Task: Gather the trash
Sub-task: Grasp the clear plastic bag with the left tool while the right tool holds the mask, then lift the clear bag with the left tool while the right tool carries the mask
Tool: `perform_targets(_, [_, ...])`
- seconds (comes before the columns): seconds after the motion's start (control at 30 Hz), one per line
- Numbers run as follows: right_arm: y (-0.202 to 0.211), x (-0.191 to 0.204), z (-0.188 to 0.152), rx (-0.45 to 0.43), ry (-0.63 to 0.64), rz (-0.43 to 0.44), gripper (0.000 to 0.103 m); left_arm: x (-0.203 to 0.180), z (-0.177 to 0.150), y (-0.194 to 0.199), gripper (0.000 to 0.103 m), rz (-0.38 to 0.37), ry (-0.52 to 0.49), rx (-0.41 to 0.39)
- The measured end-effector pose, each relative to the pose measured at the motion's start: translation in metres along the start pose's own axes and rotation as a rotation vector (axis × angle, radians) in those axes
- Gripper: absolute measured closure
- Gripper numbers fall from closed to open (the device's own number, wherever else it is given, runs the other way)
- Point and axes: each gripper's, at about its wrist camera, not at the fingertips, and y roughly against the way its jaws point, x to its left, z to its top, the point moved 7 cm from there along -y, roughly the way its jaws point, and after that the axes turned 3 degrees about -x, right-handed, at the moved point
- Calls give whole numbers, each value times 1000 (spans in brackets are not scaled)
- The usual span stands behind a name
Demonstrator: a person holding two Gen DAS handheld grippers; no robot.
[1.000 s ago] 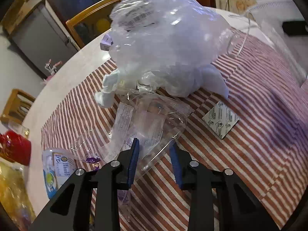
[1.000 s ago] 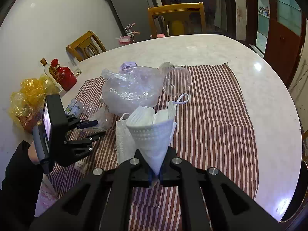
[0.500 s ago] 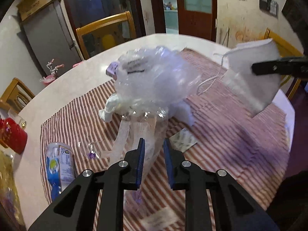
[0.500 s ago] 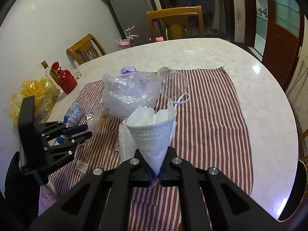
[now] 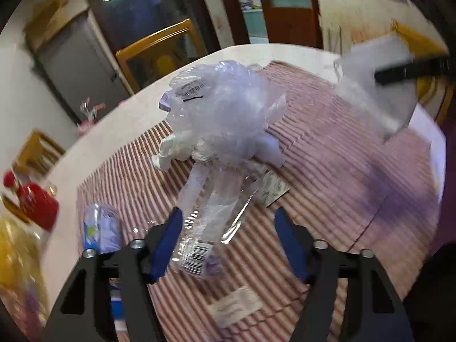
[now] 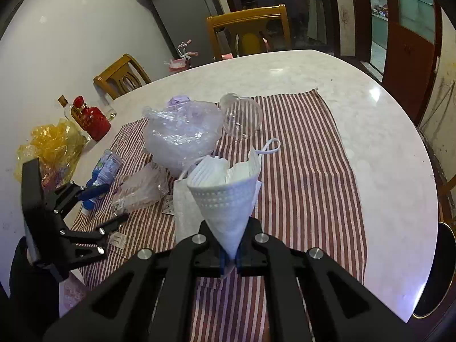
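Observation:
My left gripper (image 5: 227, 212) hovers over the striped cloth (image 6: 299, 171) with its jaws opening. A crinkled clear wrapper (image 5: 211, 213) sits between the blue pads, and neither pad presses on it. In the right wrist view the left gripper (image 6: 111, 203) is at the left, with the wrapper (image 6: 142, 188) just past its tips. My right gripper (image 6: 229, 256) is shut on a folded stack of white face masks (image 6: 225, 188), held above the cloth. A large bundle of clear plastic bags (image 5: 225, 114) lies at mid-cloth, beyond the wrapper.
A clear dome lid (image 6: 242, 115) lies behind the bundle. A blue-and-white bottle (image 6: 99, 173), a red bottle (image 6: 91, 119) and a yellow bag (image 6: 51, 148) crowd the table's left edge. Small paper sachets (image 5: 270, 188) lie on the cloth. Wooden chairs (image 6: 250, 28) stand behind the table.
The left gripper's jaws went from nearly closed on the clear wrapper to wide apart, and the gripper rose and drew back. The right gripper kept its grip on the masks.

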Motion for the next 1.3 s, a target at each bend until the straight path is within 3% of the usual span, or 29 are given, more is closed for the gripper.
perform_targets(0.1, [-1,1,-3,6,-5,8,98,-4,0,-8,19,52,-100,-8])
perform_targets(0.2, [0,2,-2,5,0,10,98,-10,-8,-35,19,138,-244,53])
perform_targets(0.27, [1,2,-2,4,4,9,98,-7,-15,-55,18,155,-272,100])
perform_targets(0.3, [1,1,-1,4,5,8,98,-6,-13,-56,22,144,-256,79])
perform_targets(0.33, [2,0,-1,3,5,4,98,-2,-11,-59,27,120,-223,74])
perform_targets(0.37, [2,-1,-1,4,4,2,98,4,-11,-67,47,58,-167,112])
perform_targets(0.4, [1,-2,-1,4,1,-2,98,7,-10,-67,72,6,-122,112])
perform_targets(0.43, [1,-3,-1,4,-2,-5,98,11,-9,-70,88,-44,-67,123])
perform_targets(0.57, [-2,-6,-1,12,-4,-12,98,26,-6,-76,90,-76,13,127])
perform_targets(0.9, [-3,-5,-2,13,-7,-10,98,29,21,-39,96,-147,99,-1])
perform_targets(1.3, [4,-7,-2,-1,-20,-11,98,-19,53,29,97,-232,95,-123])
